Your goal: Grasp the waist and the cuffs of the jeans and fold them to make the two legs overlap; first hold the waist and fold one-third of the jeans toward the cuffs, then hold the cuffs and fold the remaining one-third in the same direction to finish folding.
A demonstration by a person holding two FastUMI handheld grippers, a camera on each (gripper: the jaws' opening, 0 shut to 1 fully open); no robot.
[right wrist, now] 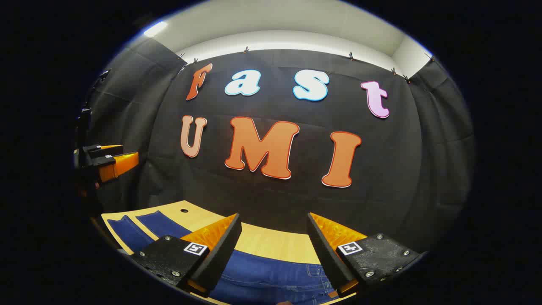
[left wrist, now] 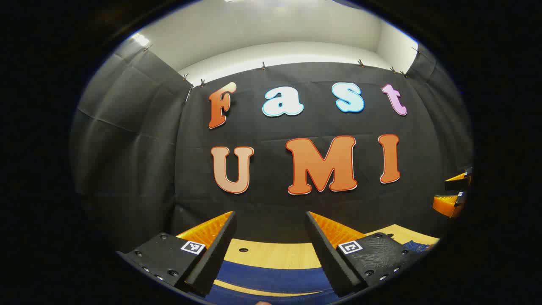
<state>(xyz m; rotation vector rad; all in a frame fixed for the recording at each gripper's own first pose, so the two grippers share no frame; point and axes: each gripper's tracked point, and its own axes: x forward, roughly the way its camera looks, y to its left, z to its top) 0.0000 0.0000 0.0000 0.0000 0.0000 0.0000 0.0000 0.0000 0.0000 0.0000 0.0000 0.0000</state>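
Now both spread grippers, left gripper (left wrist: pixel 271 250) and right gripper (right wrist: pixel 274 250), should drop straight down to the jeans (right wrist: pixel 271 271) below on the desk (right wrist: pixel 271 243), pinching waist and cuffs squarely.

Jeans (right wrist: pixel 262 275) cut off at the lower edge, legs partly behind the fingers (right wrist: pixel 220 245).

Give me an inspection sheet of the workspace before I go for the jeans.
Surface: wooden table, pale top with small round holes.
Job's things: jeans lying flat and unfolded on the table; both legs spread apart in the right gripper view.
Clutter: nothing seen.
Grippers: left gripper open, holding nothing; right gripper open over the jeans, holding nothing.
Cables: nothing seen.
Surroundings: black cloth wall clipped along its top, white wall above.
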